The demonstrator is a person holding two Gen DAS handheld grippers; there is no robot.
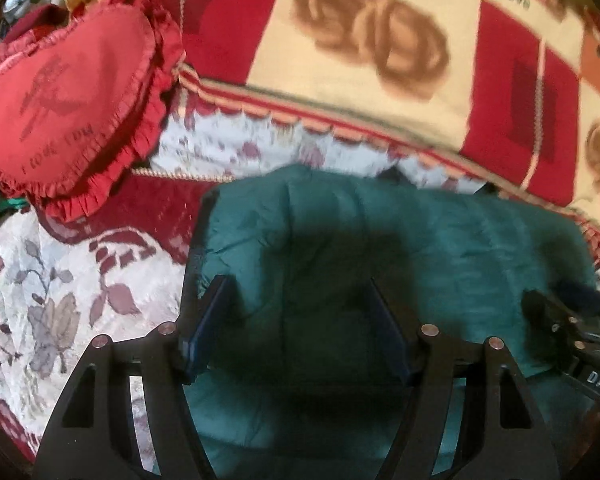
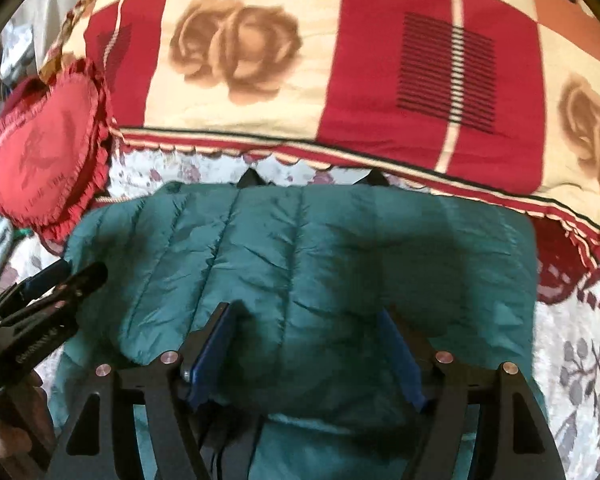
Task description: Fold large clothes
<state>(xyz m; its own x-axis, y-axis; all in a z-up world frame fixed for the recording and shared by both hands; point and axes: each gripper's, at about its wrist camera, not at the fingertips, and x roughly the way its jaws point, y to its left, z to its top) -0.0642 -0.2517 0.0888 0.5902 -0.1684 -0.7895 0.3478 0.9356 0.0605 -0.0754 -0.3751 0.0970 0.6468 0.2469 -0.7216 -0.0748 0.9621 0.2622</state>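
A teal quilted jacket (image 1: pixel 380 240) lies folded into a rough rectangle on the bed, and it also shows in the right wrist view (image 2: pixel 300 260). My left gripper (image 1: pixel 300 292) hovers over its left part with jaws wide apart and nothing between them. My right gripper (image 2: pixel 308 316) is over the jacket's near middle, jaws apart, empty. Each gripper shows at the edge of the other's view: the right gripper (image 1: pixel 572 328) at the jacket's right edge and the left gripper (image 2: pixel 52 284) at its left edge.
A red heart-shaped frilled cushion (image 1: pixel 68 108) lies to the left of the jacket. A red and cream rose-patterned blanket (image 1: pixel 360 60) is bunched behind it. The floral bedspread (image 1: pixel 60 300) lies underneath.
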